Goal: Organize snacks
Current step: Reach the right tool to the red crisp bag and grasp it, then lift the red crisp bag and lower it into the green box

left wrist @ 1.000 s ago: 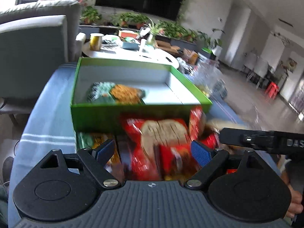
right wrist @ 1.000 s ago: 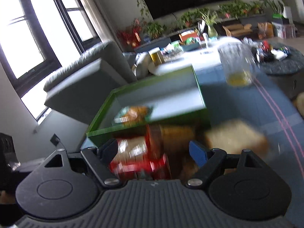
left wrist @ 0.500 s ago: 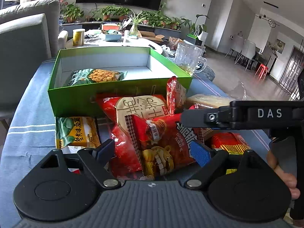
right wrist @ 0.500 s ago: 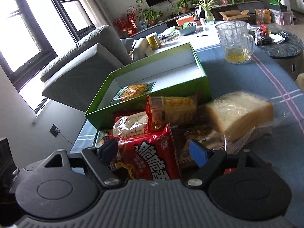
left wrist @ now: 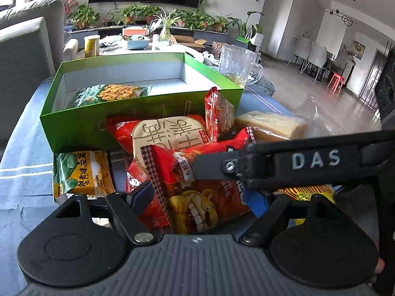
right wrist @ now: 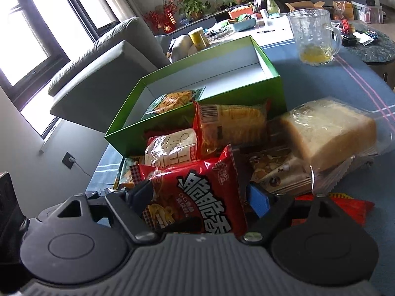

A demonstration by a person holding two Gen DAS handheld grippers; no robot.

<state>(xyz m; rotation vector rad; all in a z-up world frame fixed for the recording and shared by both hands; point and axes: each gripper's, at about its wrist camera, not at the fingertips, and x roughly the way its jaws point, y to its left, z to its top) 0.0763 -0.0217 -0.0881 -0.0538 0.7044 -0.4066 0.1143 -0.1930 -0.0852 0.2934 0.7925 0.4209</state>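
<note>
Both tongs (left wrist: 197, 204) (right wrist: 202, 197) straddle one red snack bag (left wrist: 205, 197).

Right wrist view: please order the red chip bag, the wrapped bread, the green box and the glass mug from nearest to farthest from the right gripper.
1. Red chip bag, between the right gripper's open fingers.
2. Wrapped bread, ahead on the right.
3. Green box, behind the snack pile.
4. Glass mug, far right.

The snack bags (right wrist: 197, 197) are glossy, crinkled foil. The green box (left wrist: 81, 125) is smooth matt card, white inside. The bread (right wrist: 330, 133) sits in clear shiny film. The tablecloth (left wrist: 22, 162) is matt woven cloth. The mug (right wrist: 312, 34) is textured glass.
</note>
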